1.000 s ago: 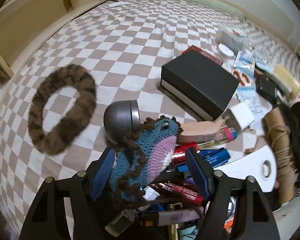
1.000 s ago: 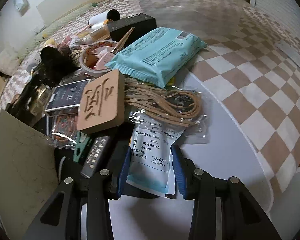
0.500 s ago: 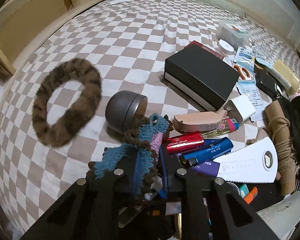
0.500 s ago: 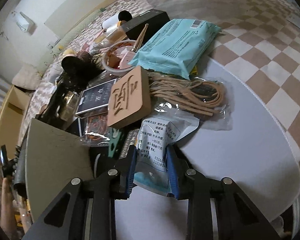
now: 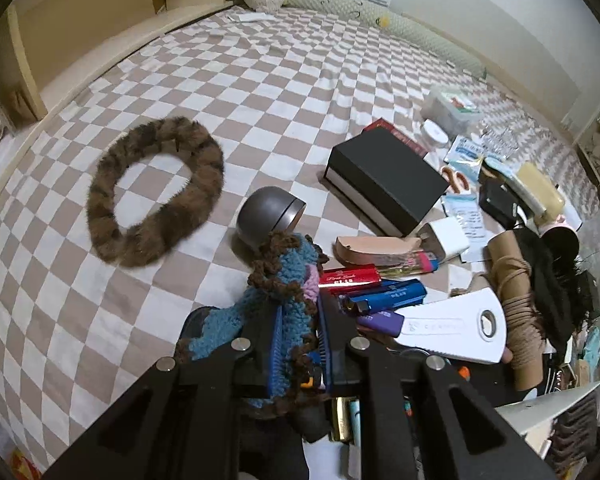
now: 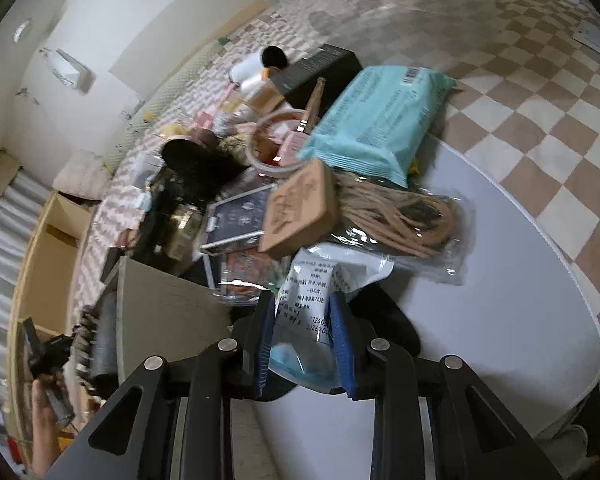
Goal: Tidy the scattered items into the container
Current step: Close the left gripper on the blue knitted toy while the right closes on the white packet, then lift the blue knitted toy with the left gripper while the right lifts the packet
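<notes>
My left gripper (image 5: 300, 320) is shut on a blue, pink and brown crocheted toy (image 5: 284, 276), held above a pile of small items on the checkered bedspread. My right gripper (image 6: 304, 320) is shut on a white and blue medicine sachet (image 6: 312, 304) and holds it lifted at the edge of a heap of items. That heap holds a wooden carved block (image 6: 300, 208), a bag of tan cord (image 6: 400, 216) and a teal wipes pack (image 6: 380, 120). A flat grey-white surface (image 6: 500, 320) lies under the right gripper; I cannot tell if it is the container.
A brown fur ring (image 5: 156, 188), a grey metal dome (image 5: 268, 220), a black box (image 5: 384, 180), red (image 5: 348, 276) and blue (image 5: 388, 294) lighters and a white scraper (image 5: 452, 328) lie on the bedspread. A grey board (image 6: 164, 312) stands left of the right gripper.
My left gripper has closed on the crocheted toy and lifted it. My right gripper has closed on the sachet and raised it while tilting, so the heap looks farther away.
</notes>
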### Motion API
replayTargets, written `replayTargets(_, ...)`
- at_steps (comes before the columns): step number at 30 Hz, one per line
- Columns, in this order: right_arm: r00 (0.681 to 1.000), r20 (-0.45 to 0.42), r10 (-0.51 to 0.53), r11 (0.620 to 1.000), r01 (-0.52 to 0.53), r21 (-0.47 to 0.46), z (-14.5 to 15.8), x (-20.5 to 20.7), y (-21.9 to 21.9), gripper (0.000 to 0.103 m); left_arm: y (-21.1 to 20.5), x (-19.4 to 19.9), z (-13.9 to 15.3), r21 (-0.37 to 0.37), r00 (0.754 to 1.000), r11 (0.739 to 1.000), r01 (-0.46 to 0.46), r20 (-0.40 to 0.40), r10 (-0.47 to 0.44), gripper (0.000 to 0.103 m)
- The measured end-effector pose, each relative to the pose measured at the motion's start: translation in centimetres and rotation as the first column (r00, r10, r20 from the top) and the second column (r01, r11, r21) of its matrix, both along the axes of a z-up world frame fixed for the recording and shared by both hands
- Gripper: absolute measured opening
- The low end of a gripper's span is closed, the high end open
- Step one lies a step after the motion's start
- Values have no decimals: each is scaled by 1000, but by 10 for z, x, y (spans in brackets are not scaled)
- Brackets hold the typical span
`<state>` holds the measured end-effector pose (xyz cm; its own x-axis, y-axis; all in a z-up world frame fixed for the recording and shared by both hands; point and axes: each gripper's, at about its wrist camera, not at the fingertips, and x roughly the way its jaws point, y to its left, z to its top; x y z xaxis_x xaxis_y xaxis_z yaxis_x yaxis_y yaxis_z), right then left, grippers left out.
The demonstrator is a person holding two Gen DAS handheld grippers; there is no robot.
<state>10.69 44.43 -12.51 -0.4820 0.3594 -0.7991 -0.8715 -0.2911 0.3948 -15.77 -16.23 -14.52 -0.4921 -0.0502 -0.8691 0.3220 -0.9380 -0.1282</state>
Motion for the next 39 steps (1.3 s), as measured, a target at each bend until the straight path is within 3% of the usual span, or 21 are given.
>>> replayTargets(1, 1000, -13, 3, 1000, -3, -1, 1, -1, -1, 9, 1, 2, 3, 5, 1000, 1000, 3, -8, -3, 16)
replayTargets(2, 1000, -27, 6, 1000, -6, -3, 3, -2, -1, 2, 1, 3, 6, 10, 1000, 1000, 6, -16, -5, 16)
replayTargets(7, 999, 45, 13, 999, -14, 31, 3, -9, -4, 2, 7, 10, 18, 18, 999, 999, 28, -47, -27, 16)
replayTargets(12, 1000, 8, -23, 1000, 23, -18, -9, -8, -2, 4, 13, 12, 24, 21, 997, 998, 51, -61, -49, 16)
replayTargets(13, 999, 10, -34, 999, 34, -23, -11, -8, -1, 8, 14, 13, 26, 20, 996, 998, 57, -67, -56, 16)
replayTargets(15, 999, 17, -45, 999, 45, -18, -12, -9, -1, 47, 18, 14, 31, 23, 994, 997, 74, -79, -72, 16)
replayTargets(16, 998, 21, -51, 999, 52, -12, -12, -10, -1, 82, 21, 16, 34, 27, 993, 996, 84, -88, -81, 16)
replayTargets(17, 998, 25, -52, 999, 52, -9, -12, -12, -1, 88, 23, 17, 37, 30, 991, 995, 94, -96, -91, 16)
replayTargets(21, 999, 48, -23, 999, 25, -33, -18, -21, 2, 88, 32, 20, 48, 41, 984, 991, 128, -129, -122, 16)
replayTargets(26, 984, 173, 38, 999, -38, -5, -31, -46, 5, 87, 40, 22, 56, 49, 977, 987, 155, -153, -146, 16)
replayTargets(27, 978, 202, 56, 998, -58, 5, -34, -52, 4, 86, 41, 22, 56, 50, 977, 986, 158, -154, -148, 16)
replayTargets(29, 958, 276, 80, 996, -90, 26, -40, -63, 2, 63, 41, 23, 57, 49, 976, 986, 158, -156, -149, 16)
replayTargets(31, 948, 309, 71, 995, -89, 45, -43, -65, 2, 55, 40, 23, 57, 53, 977, 986, 156, -156, -147, 16)
replayTargets(37, 972, 232, 29, 998, -40, 42, -31, -44, 8, 15, 37, 26, 58, 37, 977, 988, 151, -159, -144, 16)
replayTargets(39, 982, 189, 24, 999, -30, 30, -28, -36, 8, 11, 36, 27, 59, 37, 976, 988, 153, -161, -145, 16)
